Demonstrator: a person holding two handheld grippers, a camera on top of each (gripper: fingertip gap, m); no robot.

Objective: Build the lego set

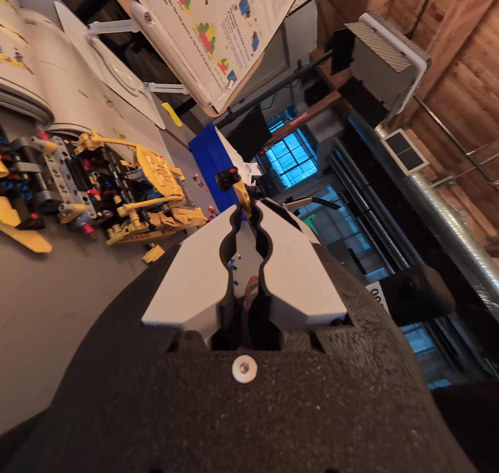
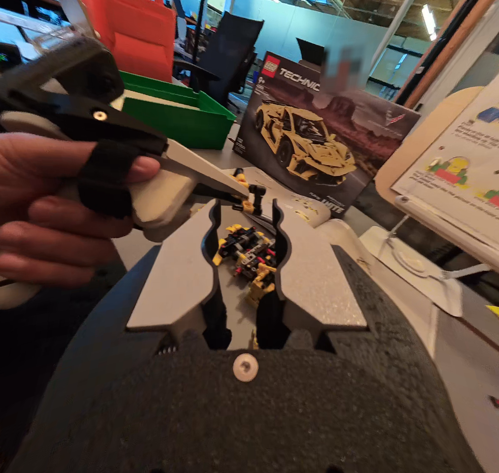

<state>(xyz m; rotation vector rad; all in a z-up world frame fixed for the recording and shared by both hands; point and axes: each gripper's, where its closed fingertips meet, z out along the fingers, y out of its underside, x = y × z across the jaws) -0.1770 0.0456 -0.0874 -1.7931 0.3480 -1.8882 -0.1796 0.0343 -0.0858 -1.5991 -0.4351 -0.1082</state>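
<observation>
My left gripper [image 1: 245, 206] is shut on a small yellow and black sub-assembly [image 1: 232, 183] and holds it up off the table. In the right wrist view a hand holds this left gripper [image 2: 241, 194] coming in from the left, with the sub-assembly [image 2: 252, 199] at its tips. My right gripper [image 2: 245, 207] is open, and the sub-assembly sits between its fingertips without clear contact. The partly built yellow and black car [image 1: 121, 192] lies on the grey table [image 1: 54, 284]. It also shows far below, between the right fingers [image 2: 248, 254].
An open instruction booklet [image 1: 40, 63] lies behind the car. A picture board on a white stand [image 1: 216, 27] [image 2: 459, 149] leans over the table. The set's box [image 2: 318, 135], a green tray [image 2: 175, 117], a blue tray [image 1: 213, 160] and loose small pieces [image 1: 201, 183] are nearby.
</observation>
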